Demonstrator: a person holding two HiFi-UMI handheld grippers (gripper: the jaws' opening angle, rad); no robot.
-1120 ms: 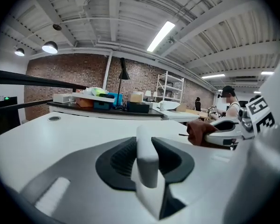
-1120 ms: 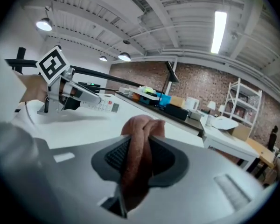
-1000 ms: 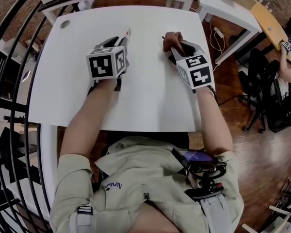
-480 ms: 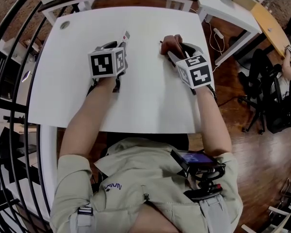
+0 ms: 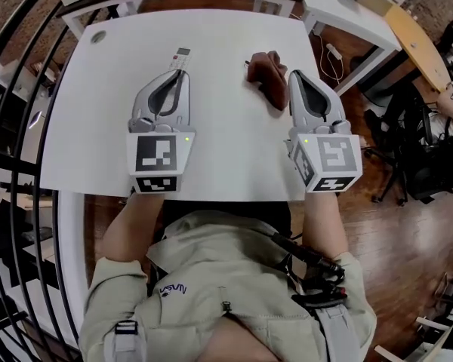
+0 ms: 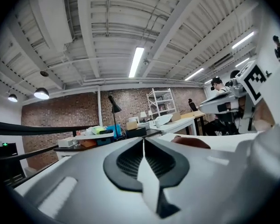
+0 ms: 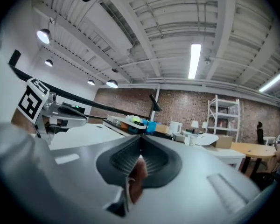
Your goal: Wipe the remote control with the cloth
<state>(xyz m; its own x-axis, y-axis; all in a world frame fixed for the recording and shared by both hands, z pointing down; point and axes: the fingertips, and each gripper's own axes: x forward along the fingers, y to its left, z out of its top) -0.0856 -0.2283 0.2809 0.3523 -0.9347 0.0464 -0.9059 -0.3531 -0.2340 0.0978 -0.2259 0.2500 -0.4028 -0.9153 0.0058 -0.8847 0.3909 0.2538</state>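
The white remote control [image 5: 180,56] lies on the white table [image 5: 106,111], just beyond the tip of my left gripper [image 5: 181,75]. A crumpled brown cloth [image 5: 267,74] lies on the table to the left of my right gripper [image 5: 295,76]. Both grippers hover above the table near its front edge and point level. Their jaws have just closed and hold nothing. In the left gripper view the cloth [image 6: 192,143] peeks over the shut jaws. In the right gripper view the cloth [image 7: 138,174] shows below through the slit.
A round cable hole [image 5: 98,37] sits at the table's far left corner. A black railing [image 5: 15,127] curves along the left. Other desks [image 5: 347,6] stand behind, and a black chair [image 5: 408,127] with a seated person is at the right.
Both grippers have pulled back toward me and risen. The remote has left the left jaws and the cloth the right jaws. Both now lie free on the table, and the jaws are shut.
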